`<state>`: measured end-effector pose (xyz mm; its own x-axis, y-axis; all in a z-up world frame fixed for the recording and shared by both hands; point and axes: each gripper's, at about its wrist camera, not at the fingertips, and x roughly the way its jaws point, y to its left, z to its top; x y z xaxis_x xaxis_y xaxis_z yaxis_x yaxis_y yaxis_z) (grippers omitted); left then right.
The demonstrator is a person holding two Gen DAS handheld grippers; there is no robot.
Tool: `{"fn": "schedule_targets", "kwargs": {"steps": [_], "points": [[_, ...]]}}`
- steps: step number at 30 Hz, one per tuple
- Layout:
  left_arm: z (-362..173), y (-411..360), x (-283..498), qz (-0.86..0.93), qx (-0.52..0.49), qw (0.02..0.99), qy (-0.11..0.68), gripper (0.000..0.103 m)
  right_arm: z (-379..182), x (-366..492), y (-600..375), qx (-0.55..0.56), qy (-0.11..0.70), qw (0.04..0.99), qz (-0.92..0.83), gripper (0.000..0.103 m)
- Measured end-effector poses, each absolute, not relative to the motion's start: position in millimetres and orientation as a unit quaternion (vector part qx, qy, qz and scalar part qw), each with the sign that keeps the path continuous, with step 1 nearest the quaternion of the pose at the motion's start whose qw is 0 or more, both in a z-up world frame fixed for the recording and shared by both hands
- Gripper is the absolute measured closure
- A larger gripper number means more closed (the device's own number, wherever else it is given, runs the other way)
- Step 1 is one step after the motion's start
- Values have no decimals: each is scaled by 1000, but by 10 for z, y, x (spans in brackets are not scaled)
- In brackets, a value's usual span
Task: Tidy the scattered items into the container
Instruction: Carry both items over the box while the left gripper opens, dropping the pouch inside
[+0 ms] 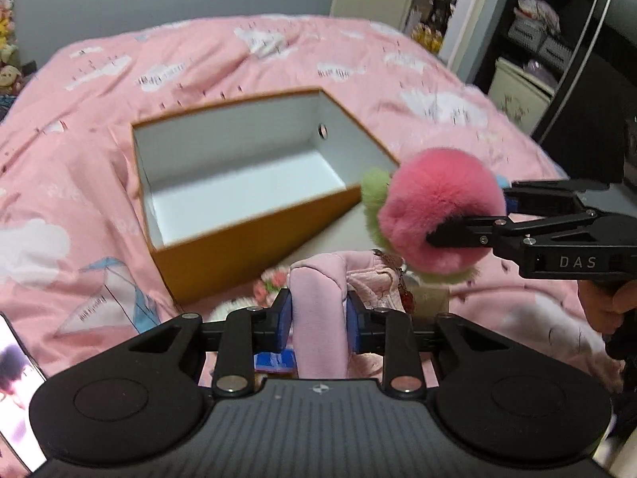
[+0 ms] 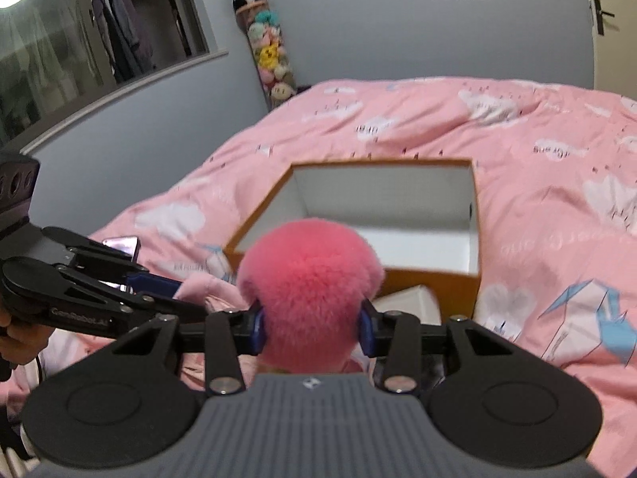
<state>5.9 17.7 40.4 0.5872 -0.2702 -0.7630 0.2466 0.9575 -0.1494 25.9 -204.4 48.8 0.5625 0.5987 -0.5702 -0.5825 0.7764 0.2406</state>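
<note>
An open orange box (image 1: 254, 235) with a white inside sits on the pink bedspread (image 1: 119, 79); it also shows in the right wrist view as the orange box (image 2: 434, 283). My left gripper (image 1: 318, 318) is shut on a pale pink soft fabric item (image 1: 318, 294), held just in front of the box's near corner. My right gripper (image 2: 312, 326) is shut on a fluffy pink pom-pom toy (image 2: 310, 275) with green fuzzy parts (image 1: 374, 187), near the box's near edge. Each gripper shows in the other's view: right gripper (image 1: 469, 219), left gripper (image 2: 187, 296).
A phone (image 1: 16, 378) lies on the bed at the lower left. A small white box (image 2: 410, 298) rests against the orange box. A small floral item (image 1: 270, 283) lies below the held fabric. Plush toys (image 2: 270, 59) hang on the grey wall; dark shelves (image 1: 537, 40) stand beside the bed.
</note>
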Motion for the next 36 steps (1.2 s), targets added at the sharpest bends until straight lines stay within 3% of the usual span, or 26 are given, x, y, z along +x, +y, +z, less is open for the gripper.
{"fn": "schedule_targets", "kwargs": {"steps": [12, 24, 25, 28, 36], "points": [[680, 446, 441, -74, -84, 930, 350, 72, 700, 686, -2010, 20, 280, 905, 319, 58], [370, 625, 1096, 8, -186, 934, 306, 72, 444, 1377, -1846, 4, 279, 925, 258, 60], [322, 614, 1145, 11, -190, 932, 308, 72, 426, 1414, -1829, 1, 278, 926, 256, 63], [142, 575, 1285, 20, -208, 922, 325, 72, 374, 1494, -1800, -3, 277, 927, 251, 88], [-277, 465, 1489, 25, -214, 897, 385, 72, 91, 1607, -1777, -17, 319, 919, 232, 88]]}}
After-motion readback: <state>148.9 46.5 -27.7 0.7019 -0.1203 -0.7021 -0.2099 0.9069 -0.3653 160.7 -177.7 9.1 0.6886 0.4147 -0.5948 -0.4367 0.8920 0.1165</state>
